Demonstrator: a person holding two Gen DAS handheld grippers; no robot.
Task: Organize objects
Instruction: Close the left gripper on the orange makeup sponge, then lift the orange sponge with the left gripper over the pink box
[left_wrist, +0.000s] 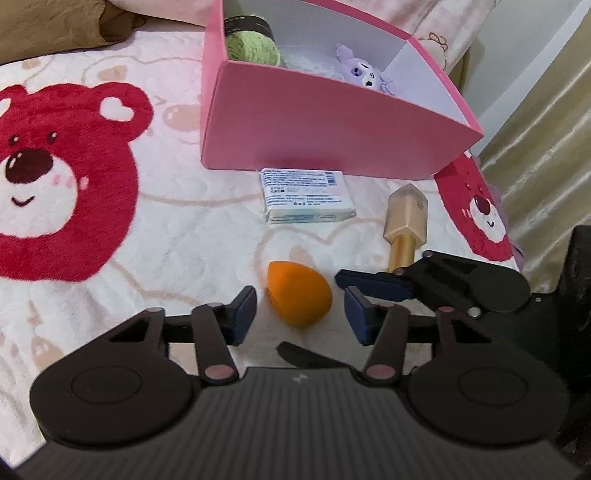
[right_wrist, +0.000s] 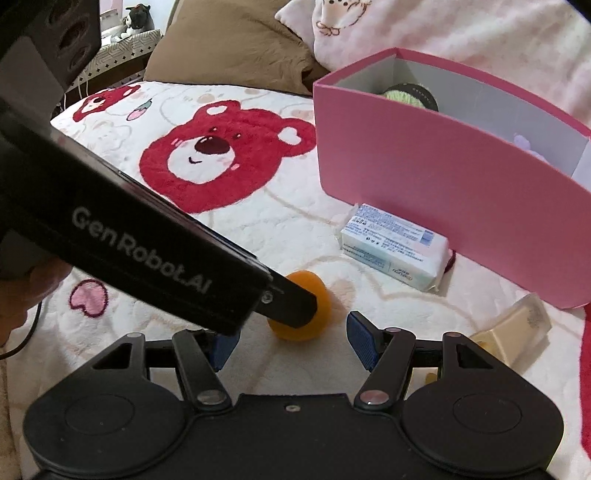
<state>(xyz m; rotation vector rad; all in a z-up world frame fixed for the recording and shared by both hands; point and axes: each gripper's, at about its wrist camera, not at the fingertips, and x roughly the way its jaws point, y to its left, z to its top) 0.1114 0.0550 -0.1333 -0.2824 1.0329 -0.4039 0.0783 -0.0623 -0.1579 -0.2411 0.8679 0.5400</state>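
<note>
An orange makeup sponge (left_wrist: 299, 297) lies on the bear-print blanket between the open fingers of my left gripper (left_wrist: 300, 312). In the right wrist view the sponge (right_wrist: 320, 295) is partly hidden by the left gripper's body. My right gripper (right_wrist: 291, 341) is open and empty just short of the sponge; it also shows in the left wrist view (left_wrist: 373, 285), to the right of the sponge. A white tissue pack (left_wrist: 304, 195) lies in front of the pink box (left_wrist: 332, 136). A gold bottle (left_wrist: 404, 229) lies to the right. The box holds green yarn (left_wrist: 253, 46) and a purple plush (left_wrist: 364, 70).
The blanket (left_wrist: 166, 229) with red bears covers the bed. Brown and pink pillows (right_wrist: 236, 48) lie behind the box. A beige curtain (left_wrist: 546, 155) hangs at the bed's right edge. The tissue pack (right_wrist: 393, 249) and gold bottle (right_wrist: 513, 330) also lie near my right gripper.
</note>
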